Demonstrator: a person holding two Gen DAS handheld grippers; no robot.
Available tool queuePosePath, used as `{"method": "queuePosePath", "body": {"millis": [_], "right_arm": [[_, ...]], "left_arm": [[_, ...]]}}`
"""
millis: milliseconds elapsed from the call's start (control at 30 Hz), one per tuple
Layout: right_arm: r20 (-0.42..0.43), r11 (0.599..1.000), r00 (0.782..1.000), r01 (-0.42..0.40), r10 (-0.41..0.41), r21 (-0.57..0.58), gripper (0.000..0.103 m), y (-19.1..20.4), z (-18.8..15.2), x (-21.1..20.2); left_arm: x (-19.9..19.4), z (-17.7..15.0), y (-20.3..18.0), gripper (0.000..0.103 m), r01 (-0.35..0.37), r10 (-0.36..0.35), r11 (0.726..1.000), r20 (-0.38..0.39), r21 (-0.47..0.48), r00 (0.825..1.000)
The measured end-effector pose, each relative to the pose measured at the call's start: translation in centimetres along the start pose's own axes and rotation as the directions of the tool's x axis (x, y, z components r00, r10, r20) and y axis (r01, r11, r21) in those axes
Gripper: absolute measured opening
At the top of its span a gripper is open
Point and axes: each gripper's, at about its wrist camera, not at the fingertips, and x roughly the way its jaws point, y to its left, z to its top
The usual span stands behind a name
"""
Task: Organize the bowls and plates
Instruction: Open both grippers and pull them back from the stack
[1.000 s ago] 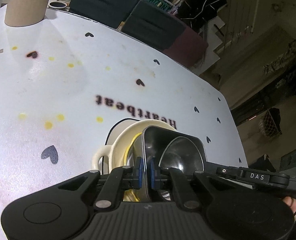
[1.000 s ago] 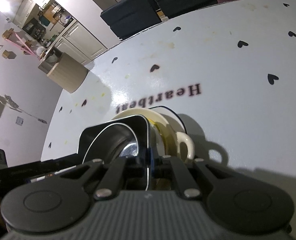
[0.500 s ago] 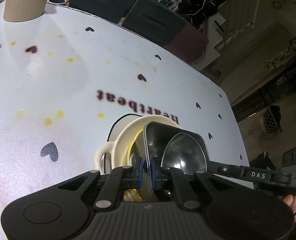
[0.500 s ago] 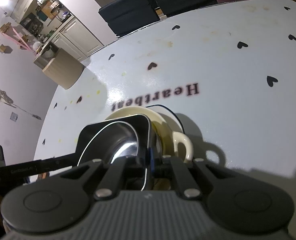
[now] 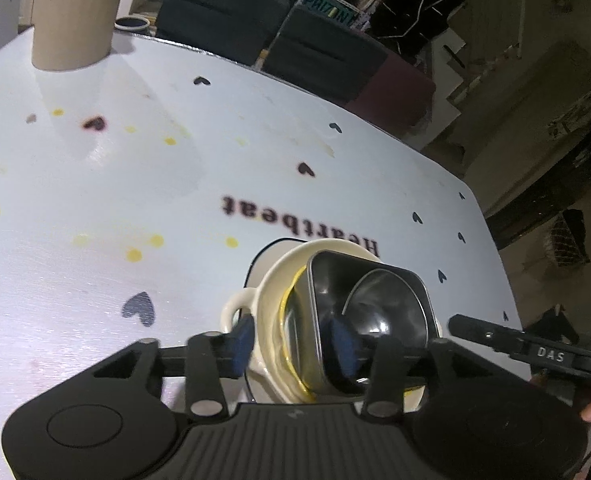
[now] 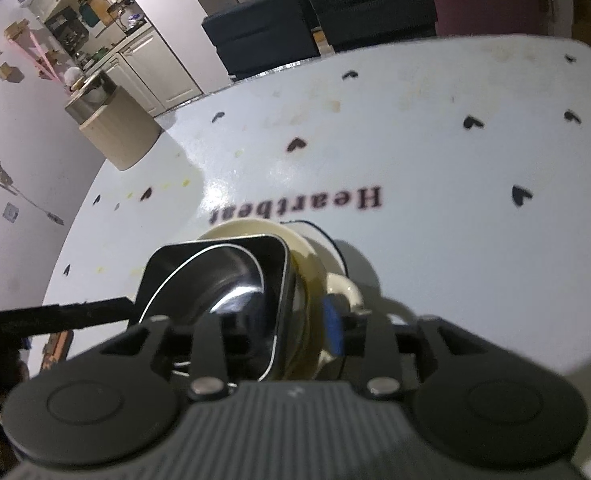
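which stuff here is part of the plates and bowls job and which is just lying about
Job: steel square dish nested in cream handled bowl, plate beneath; left gripper, right gripper, jaws open.
Lying about: beige container, dark chairs.

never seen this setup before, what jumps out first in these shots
A nested stack sits near the table's front edge: a shiny square steel bowl inside a cream handled bowl on a dark-rimmed plate. Both the left gripper and right gripper are open around its rim. Beyond it, "Heartbeat" is printed among black hearts.
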Motion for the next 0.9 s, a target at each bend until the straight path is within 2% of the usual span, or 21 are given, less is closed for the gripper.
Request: {"method": "queuePosePath", "body": {"millis": [133,200,333,400,467,633,767,900], "right_arm": [[0.049,0.998,0.998,0.037,-0.035,-0.044,0.057,0.6,-0.4,-1.3],[0.073,0.998,0.997,0.038,-0.035,-0.048,0.063,0.8,-0.5,-2.0],[0.111,0.997,0.993,0.04,-0.033,-0.062,0.075,1.3,-0.7,-3.3],[0.136,0.996,0.99,0.049,-0.038,-0.079,0.082,1.6,-0.9,-3.9],[0.164,0.994,0.986,0.056,-0.04,-0.092,0.092,1.8,-1.0,-4.6],[0.252,0.991,0.967,0.075,-0.046,-0.11,0.102,1.9,-1.7,-6.2],[0.307,0.99,0.951,0.08,-0.042,-0.114,0.102,2.5,-2.6,-8.0],[0.373,0.992,0.927,0.075,-0.032,-0.102,0.103,2.8,-3.8,-9.8]], "left_arm": [[-1.5,-0.2,-0.7,0.063,-0.027,0.026,0.999,0.028,0.023,0.999],[-2.2,-0.2,-1.2,0.078,-0.038,0.037,0.999,0.045,0.038,0.998],[-3.9,-0.5,-2.1,0.092,-0.045,0.041,0.998,0.086,0.046,0.995],[-4.9,-0.7,-2.4,0.103,-0.053,0.047,0.997,0.119,0.049,0.992],[-6.0,-0.9,-2.9,0.103,-0.06,0.049,0.996,0.152,0.066,0.987],[-8.5,-1.6,-3.6,0.103,-0.079,0.057,0.992,0.22,0.093,0.974],[-10.9,-2.3,-4.1,0.103,-0.088,0.051,0.989,0.28,0.122,0.959],[-13.5,-3.3,-4.7,0.103,-0.12,0.064,0.983,0.358,0.138,0.931]]}}
